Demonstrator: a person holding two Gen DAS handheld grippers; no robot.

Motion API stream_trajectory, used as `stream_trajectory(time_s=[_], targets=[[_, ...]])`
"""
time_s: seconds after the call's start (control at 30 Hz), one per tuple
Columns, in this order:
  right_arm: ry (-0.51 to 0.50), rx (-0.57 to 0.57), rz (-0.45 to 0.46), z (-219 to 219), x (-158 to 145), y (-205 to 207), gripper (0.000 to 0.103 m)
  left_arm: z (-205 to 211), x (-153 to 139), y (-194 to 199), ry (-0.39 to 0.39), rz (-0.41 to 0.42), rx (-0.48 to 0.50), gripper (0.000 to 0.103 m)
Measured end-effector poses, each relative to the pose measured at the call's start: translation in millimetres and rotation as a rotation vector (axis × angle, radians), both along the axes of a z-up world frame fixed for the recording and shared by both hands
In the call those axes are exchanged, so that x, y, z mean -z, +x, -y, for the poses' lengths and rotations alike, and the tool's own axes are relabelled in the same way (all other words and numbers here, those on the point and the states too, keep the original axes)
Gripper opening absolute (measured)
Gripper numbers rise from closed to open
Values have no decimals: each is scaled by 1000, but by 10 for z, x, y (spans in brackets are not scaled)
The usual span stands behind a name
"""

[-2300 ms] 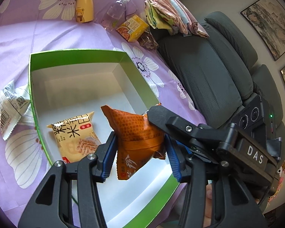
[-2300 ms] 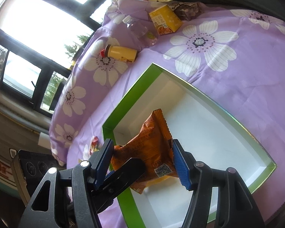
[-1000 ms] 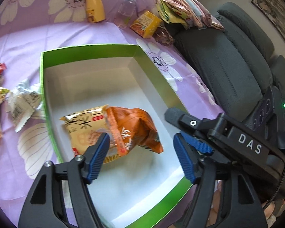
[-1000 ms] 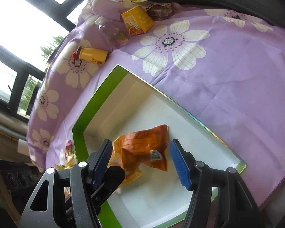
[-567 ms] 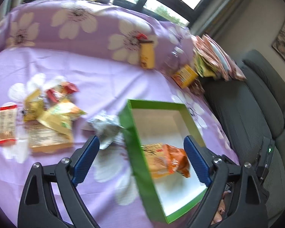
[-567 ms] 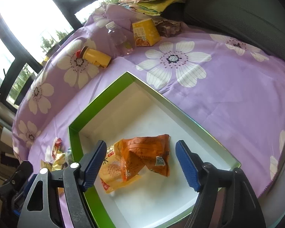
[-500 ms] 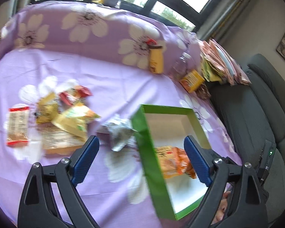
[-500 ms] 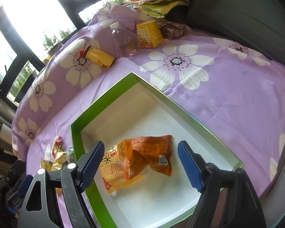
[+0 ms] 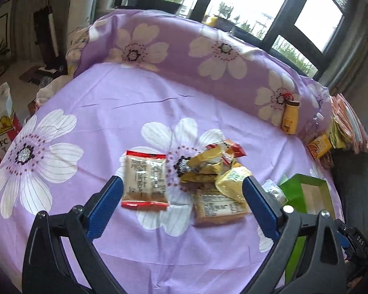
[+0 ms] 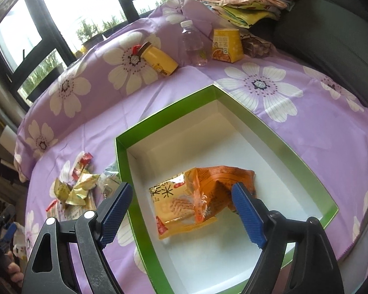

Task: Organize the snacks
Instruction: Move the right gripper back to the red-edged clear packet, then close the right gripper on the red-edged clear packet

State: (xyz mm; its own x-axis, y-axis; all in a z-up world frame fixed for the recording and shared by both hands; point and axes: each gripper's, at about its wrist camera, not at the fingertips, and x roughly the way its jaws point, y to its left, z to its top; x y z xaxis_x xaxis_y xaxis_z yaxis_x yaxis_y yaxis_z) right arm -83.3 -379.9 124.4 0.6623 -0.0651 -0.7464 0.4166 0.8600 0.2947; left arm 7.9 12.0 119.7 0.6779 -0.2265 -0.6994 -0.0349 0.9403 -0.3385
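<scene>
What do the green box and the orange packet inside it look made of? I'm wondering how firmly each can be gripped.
Green box: probably coated cardboard; thin straight walls, sharp folded corners, slight sheen on the green, matte white inside. Orange packet: seemingly thin plastic film, glossy and crinkled, with highlights along its creases; it looks soft and likely crushes easily.

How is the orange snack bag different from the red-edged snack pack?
The orange bag lies inside the green box, partly over a yellow packet; the red-edged pack lies alone on the purple cloth. The orange bag is crumpled and opaque; the red-edged pack is flat with a pale printed face. Neither is gripped.
</scene>
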Motion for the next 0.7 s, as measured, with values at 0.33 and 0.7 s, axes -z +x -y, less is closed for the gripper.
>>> stream_trajectory(time_s=[0.33,0.7], targets=[[-14,-223,-29,-648,-112,300,84,-495,219,130,-66,-109,-61,97],[128,-704,-51,-2167,-237,1129,84,-790,470,315,-156,-191,-58,92]])
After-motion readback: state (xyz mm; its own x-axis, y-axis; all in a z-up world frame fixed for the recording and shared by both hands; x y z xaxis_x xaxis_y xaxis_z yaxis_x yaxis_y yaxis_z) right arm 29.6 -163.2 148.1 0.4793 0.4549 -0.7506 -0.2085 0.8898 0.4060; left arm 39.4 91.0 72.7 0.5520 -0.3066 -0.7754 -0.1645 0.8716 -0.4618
